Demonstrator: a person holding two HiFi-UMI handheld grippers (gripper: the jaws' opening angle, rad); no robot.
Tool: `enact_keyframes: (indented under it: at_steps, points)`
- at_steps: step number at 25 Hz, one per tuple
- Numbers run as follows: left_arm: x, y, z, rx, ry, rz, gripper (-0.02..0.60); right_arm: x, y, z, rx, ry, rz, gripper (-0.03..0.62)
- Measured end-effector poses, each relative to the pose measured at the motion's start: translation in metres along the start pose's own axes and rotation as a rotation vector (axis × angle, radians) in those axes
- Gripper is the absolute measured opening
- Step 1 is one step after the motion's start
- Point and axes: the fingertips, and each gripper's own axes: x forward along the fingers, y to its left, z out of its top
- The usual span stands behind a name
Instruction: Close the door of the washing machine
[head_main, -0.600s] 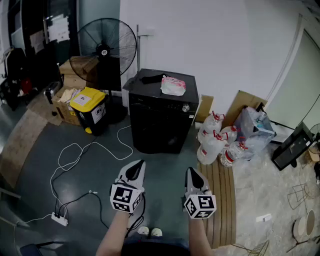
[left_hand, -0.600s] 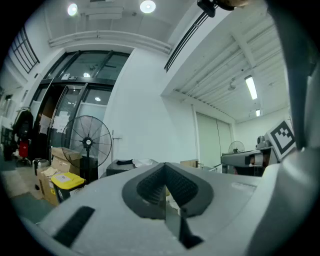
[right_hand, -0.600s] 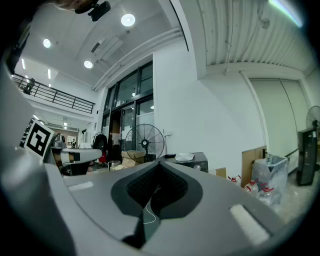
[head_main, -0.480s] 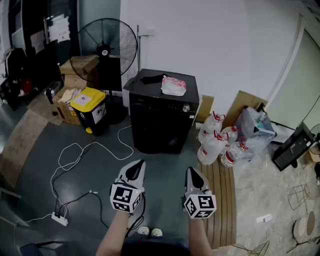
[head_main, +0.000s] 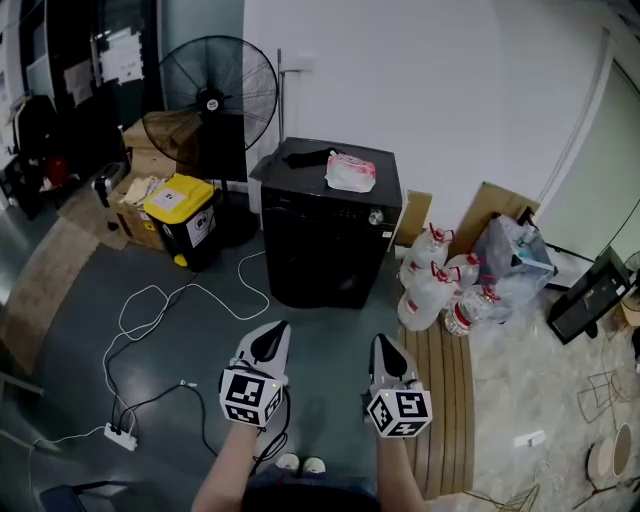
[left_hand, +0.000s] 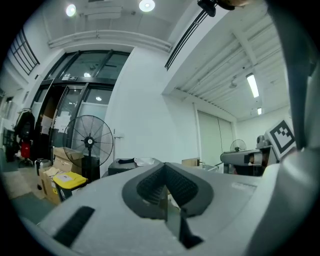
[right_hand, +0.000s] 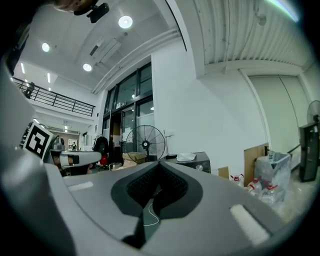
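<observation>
Currently a person is standing well apart from the black washer (head_main: 325, 245), which is sitting against the white wall between a fan (head_main: 210, 100) and some water jugs (head_main: 432, 285). The left gripper (head_main: 270, 338) and right gripper (head_main: 386, 346) are pointing level toward it, side by side, each with jaws closed together on nothing, probably readied for pushing rather than grasping. Its dark front is not showing whether the door is ajar.

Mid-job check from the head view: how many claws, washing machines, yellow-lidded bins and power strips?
claws: 2, the left claw and the right claw
washing machine: 1
yellow-lidded bin: 1
power strip: 1
Total: 5
</observation>
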Motion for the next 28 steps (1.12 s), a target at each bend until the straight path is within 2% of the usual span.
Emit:
enact_keyframes:
  at_steps: [12,19,21,28]
  points:
    - [0.015,0.003,-0.011,-0.008,0.021,-0.027,0.005,0.012,-0.003,-0.008,0.008,0.004,-0.007,0.011]
    - [0.016,0.020,-0.019,-0.024,0.036,-0.021,0.005,0.025,0.002,-0.011,0.034,0.001,-0.016,0.012]
    - [0.015,0.027,-0.020,-0.026,0.036,-0.018,0.005,0.028,0.006,-0.012,0.045,0.000,-0.011,0.058]
    - [0.012,0.048,-0.022,-0.028,0.032,-0.024,0.005,0.037,0.019,-0.016,0.080,-0.021,-0.007,0.097]
